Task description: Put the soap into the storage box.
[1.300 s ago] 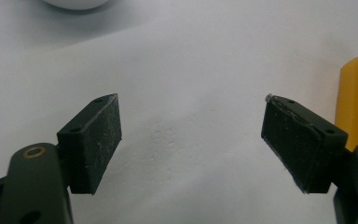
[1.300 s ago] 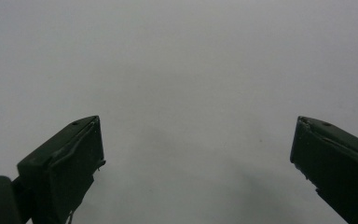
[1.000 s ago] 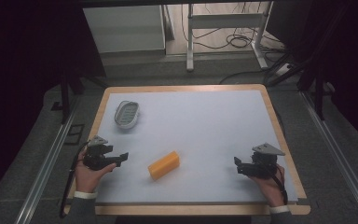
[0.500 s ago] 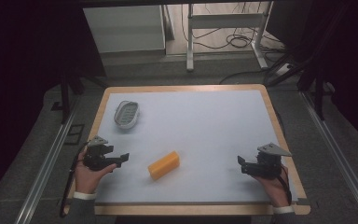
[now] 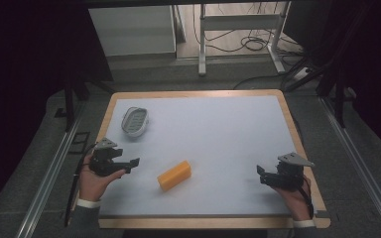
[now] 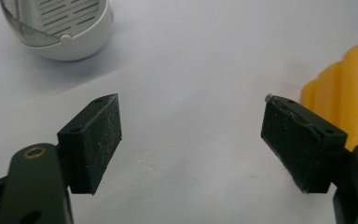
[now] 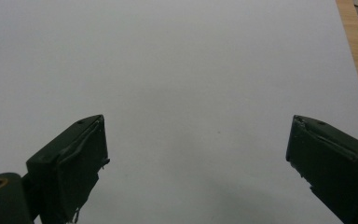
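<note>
A yellow ribbed block (image 5: 174, 175) lies on the white table top (image 5: 218, 134), front and a little left of centre. A white oval dish with a slotted grey insert (image 5: 134, 120) sits at the back left. My left gripper (image 5: 131, 164) rests near the left edge, open and holding nothing, its jaws pointing right toward the block. In the left gripper view the block (image 6: 349, 93) shows past the right jaw and the dish (image 6: 58, 25) at the top left. My right gripper (image 5: 261, 174) is at the front right, open, with bare table between its jaws (image 7: 196, 154).
A wooden rim (image 5: 297, 134) borders the white top. Behind the table stand a white cabinet (image 5: 131, 29) and a metal frame (image 5: 238, 25) with cables on the floor. Metal rails (image 5: 54, 163) run along both sides.
My right gripper has drifted a little down and to the right, toward the front right corner. The left gripper, block and dish have stayed put.
</note>
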### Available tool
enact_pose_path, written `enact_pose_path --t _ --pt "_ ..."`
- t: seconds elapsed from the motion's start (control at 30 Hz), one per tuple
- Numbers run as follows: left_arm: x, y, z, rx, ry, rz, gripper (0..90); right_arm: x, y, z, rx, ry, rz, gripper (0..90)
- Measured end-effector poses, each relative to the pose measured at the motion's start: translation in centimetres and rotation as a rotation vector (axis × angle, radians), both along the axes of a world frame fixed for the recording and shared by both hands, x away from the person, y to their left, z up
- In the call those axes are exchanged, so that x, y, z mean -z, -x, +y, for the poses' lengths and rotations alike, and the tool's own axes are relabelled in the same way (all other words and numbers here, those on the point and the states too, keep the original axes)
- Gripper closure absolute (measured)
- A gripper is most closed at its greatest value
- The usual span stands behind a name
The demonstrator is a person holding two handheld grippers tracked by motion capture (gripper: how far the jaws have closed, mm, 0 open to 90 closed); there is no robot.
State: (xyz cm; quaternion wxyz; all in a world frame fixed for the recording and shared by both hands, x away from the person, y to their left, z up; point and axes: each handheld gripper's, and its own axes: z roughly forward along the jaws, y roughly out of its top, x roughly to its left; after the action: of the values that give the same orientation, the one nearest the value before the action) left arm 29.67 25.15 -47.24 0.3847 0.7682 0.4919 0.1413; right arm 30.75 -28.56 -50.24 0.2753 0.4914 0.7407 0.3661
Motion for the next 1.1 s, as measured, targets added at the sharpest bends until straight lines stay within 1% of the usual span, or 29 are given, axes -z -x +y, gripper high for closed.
enact_pose_path --t 0.07,0.13,0.23,0.4,0.47,0.5,0.53,0.67,0.7,0.87,0.93,0.97,1.0,1.03,1.07,1.1 --pt "-0.2 0.0 0.0 0.004 -0.003 -0.001 20.5 0.0 0.0 0.0 0.000 0.002 0.001 5.4" --pt "-0.8 0.0 -0.2 0.009 -0.005 -0.006 20.5 0.0 0.1 0.0 0.006 0.020 -0.002 5.4" --pt "-1.2 -0.1 -0.4 0.015 -0.010 -0.005 20.4 0.0 0.1 0.0 0.008 0.018 -0.003 5.4" --pt "-1.4 -0.3 -1.0 0.034 -0.016 0.000 20.2 0.0 0.1 0.0 0.004 0.023 0.005 5.4" --pt "-1.5 -0.3 -1.1 0.024 -0.017 -0.013 20.3 0.1 0.1 0.2 0.011 0.048 0.002 5.4" --pt "-1.6 -0.3 -1.1 0.022 -0.014 -0.011 20.5 0.1 0.1 0.3 0.007 0.062 -0.001 5.4" --pt "-1.6 -0.4 -1.2 0.021 -0.013 -0.006 20.6 0.1 0.2 0.3 0.004 0.065 -0.002 5.4" --pt "-1.7 -0.4 -1.6 0.033 -0.022 0.000 21.2 0.1 0.1 0.3 -0.004 0.057 0.007 5.4" --pt "-1.8 -0.5 -1.9 0.047 -0.032 0.002 21.2 0.1 0.1 0.3 -0.002 0.053 0.010 5.4" --pt "-1.9 -0.6 -2.7 0.076 -0.049 0.015 21.2 0.2 0.1 0.1 0.000 0.049 0.013 5.4" --pt "-1.9 -0.6 -3.1 0.097 -0.043 0.018 21.2 0.2 0.1 0.1 0.001 0.047 0.014 5.4" --pt "-1.9 -0.6 -3.1 0.097 -0.043 0.018 21.1 0.2 0.1 0.1 0.001 0.047 0.014 5.4" --pt "-2.0 -0.6 -3.6 0.126 -0.036 0.020 21.0 0.2 0.2 0.0 0.004 0.048 0.017 5.4" --pt "-2.0 -0.6 -3.6 0.126 -0.036 0.020 21.0 0.2 0.2 0.0 0.005 0.048 0.019 5.4" --pt "-2.0 -0.6 -4.2 0.145 -0.052 0.022 21.1 0.2 0.1 0.0 0.007 0.049 0.019 5.3" --pt "-2.0 -0.7 -4.4 0.151 -0.056 0.023 20.9 0.3 0.1 0.0 0.007 0.050 0.020 5.3"
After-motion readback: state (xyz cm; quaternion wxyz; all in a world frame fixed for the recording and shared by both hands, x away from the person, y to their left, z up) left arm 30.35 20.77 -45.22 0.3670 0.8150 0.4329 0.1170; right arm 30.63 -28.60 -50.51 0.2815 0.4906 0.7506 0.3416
